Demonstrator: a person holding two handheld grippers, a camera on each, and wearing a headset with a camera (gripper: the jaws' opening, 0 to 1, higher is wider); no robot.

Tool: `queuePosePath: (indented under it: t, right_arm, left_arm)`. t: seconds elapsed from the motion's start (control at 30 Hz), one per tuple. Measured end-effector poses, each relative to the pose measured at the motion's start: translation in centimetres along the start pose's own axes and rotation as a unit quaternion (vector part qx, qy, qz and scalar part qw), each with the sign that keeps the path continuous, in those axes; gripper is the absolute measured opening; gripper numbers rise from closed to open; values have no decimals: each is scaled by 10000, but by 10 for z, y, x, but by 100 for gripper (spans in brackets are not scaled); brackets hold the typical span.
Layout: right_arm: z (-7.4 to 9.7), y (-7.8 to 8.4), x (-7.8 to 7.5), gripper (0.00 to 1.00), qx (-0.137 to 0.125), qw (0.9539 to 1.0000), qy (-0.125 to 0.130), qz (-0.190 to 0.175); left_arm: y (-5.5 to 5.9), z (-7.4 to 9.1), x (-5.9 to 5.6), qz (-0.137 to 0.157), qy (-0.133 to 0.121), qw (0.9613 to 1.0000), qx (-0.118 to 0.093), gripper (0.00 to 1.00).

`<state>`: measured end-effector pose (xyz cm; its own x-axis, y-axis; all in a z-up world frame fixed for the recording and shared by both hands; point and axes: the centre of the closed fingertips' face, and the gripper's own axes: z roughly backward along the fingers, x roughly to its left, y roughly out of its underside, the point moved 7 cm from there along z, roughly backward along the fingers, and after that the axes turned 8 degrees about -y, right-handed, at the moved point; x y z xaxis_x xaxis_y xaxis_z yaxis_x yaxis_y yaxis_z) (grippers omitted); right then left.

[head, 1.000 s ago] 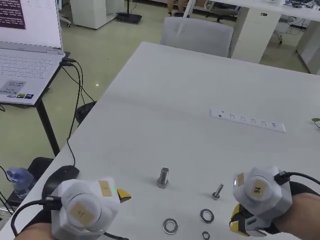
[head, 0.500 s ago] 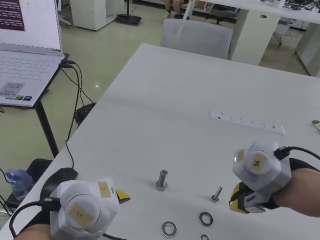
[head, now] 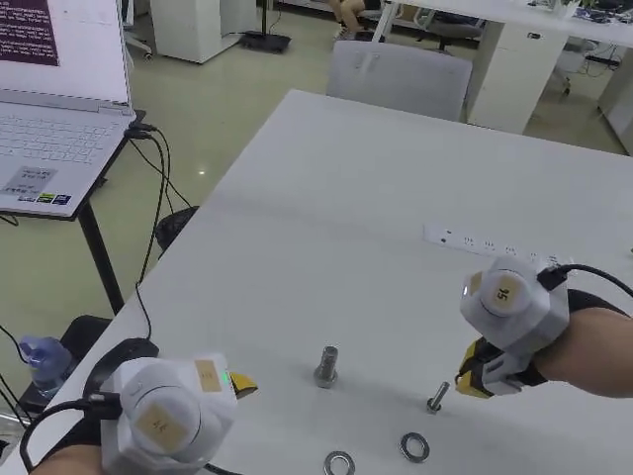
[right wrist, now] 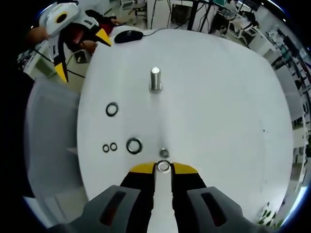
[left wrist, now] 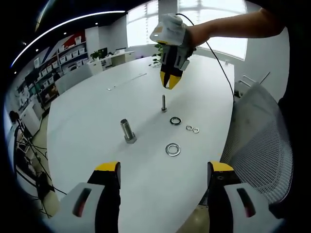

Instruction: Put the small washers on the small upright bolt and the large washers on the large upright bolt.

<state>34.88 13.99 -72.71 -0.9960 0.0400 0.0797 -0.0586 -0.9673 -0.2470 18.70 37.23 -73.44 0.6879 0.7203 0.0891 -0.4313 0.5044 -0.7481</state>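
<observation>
The right gripper (head: 474,380) has its jaws drawn narrow on one small washer (right wrist: 164,166), pinched flat between the yellow tips. The small bolt (right wrist: 164,153) stands upright just past those tips and close below them, with the washer not yet on it. Further ahead along the right jaws the large bolt (right wrist: 155,78) also stands upright, well apart from the small one. That makes two bolts, and both shafts are bare. To the left of the right jaws, four loose washers lie flat on the table (head: 326,228). Two are large washers (right wrist: 134,145), one near the small bolt and the other further out toward the large bolt. The other two are small washers (right wrist: 113,146), lying side by side and almost touching, just beyond the nearer large one. The left gripper (left wrist: 164,169) hangs low at the table's near edge with its jaws wide and nothing between them. From it, one large washer lies just ahead, the large bolt ahead and to the left, and the small bolt further on beneath the right gripper.
</observation>
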Motion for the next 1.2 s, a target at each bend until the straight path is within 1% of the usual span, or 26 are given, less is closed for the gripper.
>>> queuePosePath:
  t: [0.1,0.17,0.3,0.47,0.6,0.8,1.1,1.2]
  right_arm:
    - [-5,-1,-4,13,9,10000,-28,-6]
    - [-8,-1,-5,13,28,10000,-57,-9]
    - [-12,-3,-9,13,30,9999,-97,3]
    - [-17,-4,-11,13,103,9998,-145,28]
    - [-18,-7,-12,13,91,9998,-166,27]
    - [-22,-8,-12,13,129,9997,-199,41]
    - [-28,-9,-12,13,236,9994,-209,106]
    - [-32,-8,-15,13,257,9994,-224,91]
  left_arm:
    - [2,-2,0,57,19,10000,40,77]
    - [4,-4,0,80,55,9999,106,81]
    - [4,-6,-1,93,61,9999,92,88]
    - [5,-10,1,146,65,9998,134,91]
    - [6,-11,4,158,69,9998,142,92]
    - [8,-11,6,166,100,9997,168,93]
    - [8,-11,6,168,150,9996,171,88]
    - [7,-11,7,166,135,9997,142,87]
